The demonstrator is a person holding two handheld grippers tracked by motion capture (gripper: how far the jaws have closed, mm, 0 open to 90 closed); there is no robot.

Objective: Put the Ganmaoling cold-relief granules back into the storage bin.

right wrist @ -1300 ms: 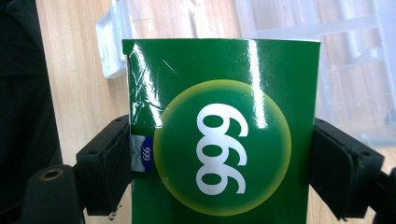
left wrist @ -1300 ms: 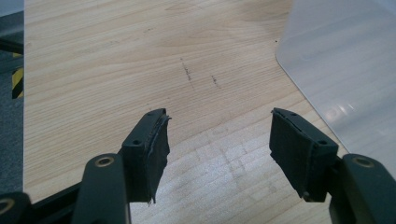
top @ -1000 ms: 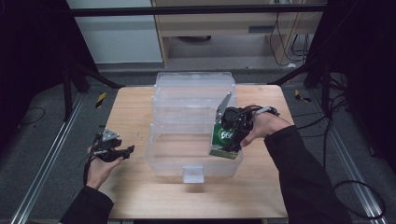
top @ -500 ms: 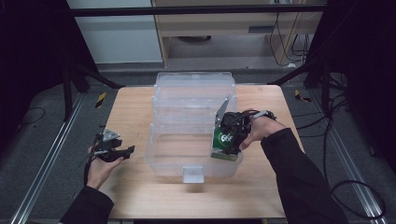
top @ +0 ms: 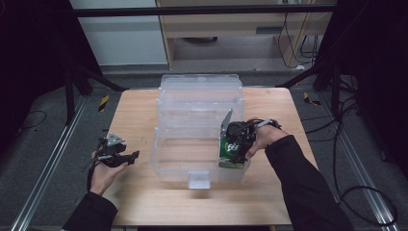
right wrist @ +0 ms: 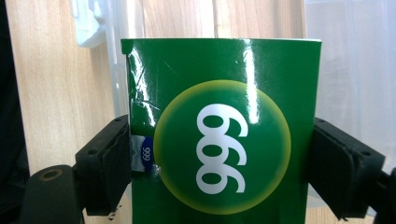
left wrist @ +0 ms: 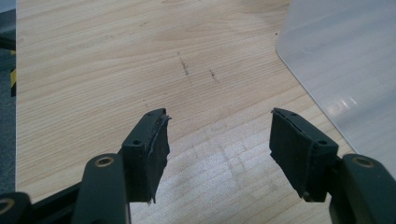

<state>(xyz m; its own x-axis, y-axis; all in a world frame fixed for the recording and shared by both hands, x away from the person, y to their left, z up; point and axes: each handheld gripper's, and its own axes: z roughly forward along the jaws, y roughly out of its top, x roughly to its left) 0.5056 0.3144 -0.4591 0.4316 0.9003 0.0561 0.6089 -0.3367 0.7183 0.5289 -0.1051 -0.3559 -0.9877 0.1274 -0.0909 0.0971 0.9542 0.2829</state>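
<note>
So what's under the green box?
The green box, squeezed by the right tongs, hangs over the clear bin. Behind it you see clear plastic and wooden table. The box hides what's straight below.

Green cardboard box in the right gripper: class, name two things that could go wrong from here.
1. The right gripper pinches the glossy green cardboard box by its side edges alone; it might slip or crush.
2. In the high view the box hangs at the right wall of the clear plastic bin; its lower edge could catch that wall.
</note>
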